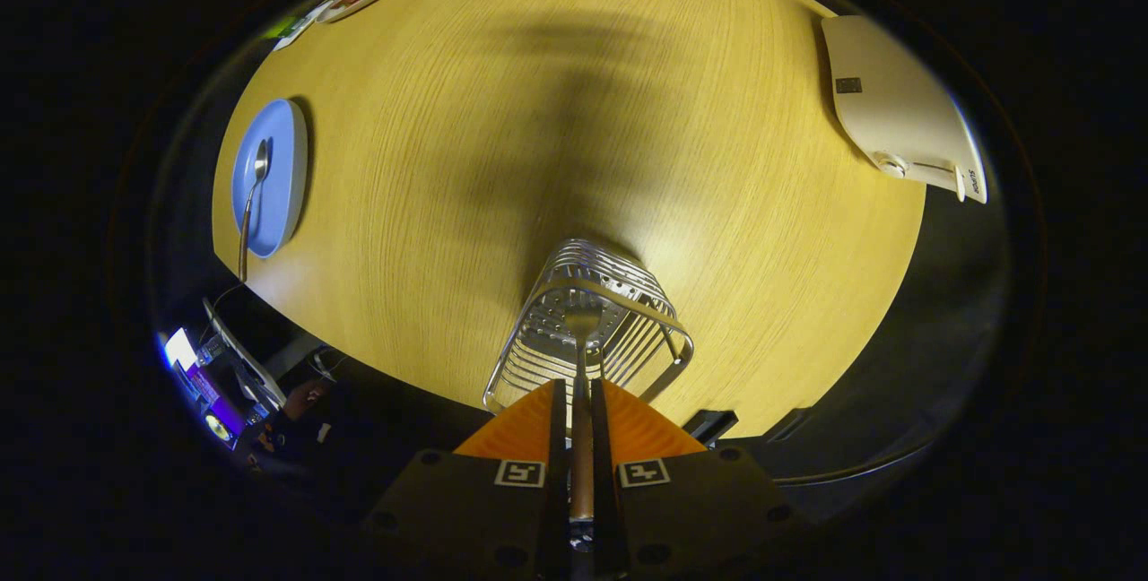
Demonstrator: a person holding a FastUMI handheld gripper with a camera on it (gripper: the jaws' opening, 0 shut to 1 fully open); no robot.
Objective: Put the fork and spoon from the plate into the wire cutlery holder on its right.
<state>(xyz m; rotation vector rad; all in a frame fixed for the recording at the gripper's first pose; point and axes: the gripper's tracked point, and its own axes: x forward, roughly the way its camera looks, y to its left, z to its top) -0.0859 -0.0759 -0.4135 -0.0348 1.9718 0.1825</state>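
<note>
From the gripper view, the gripper (581, 402) was clamped on the handle of a fork (581, 357), its head hanging just above or inside the mouth of the wire cutlery holder (587, 330) on the wooden surface (556, 133), while the spoon (251, 204) lay on the blue plate (282, 160), well apart to the holder's left. Released off-centre, the fork could catch the rim or a wire and tip out, or its weight could topple the light holder. The spoon's handle overhung the plate, so a careless grasp might flip it off.
</note>
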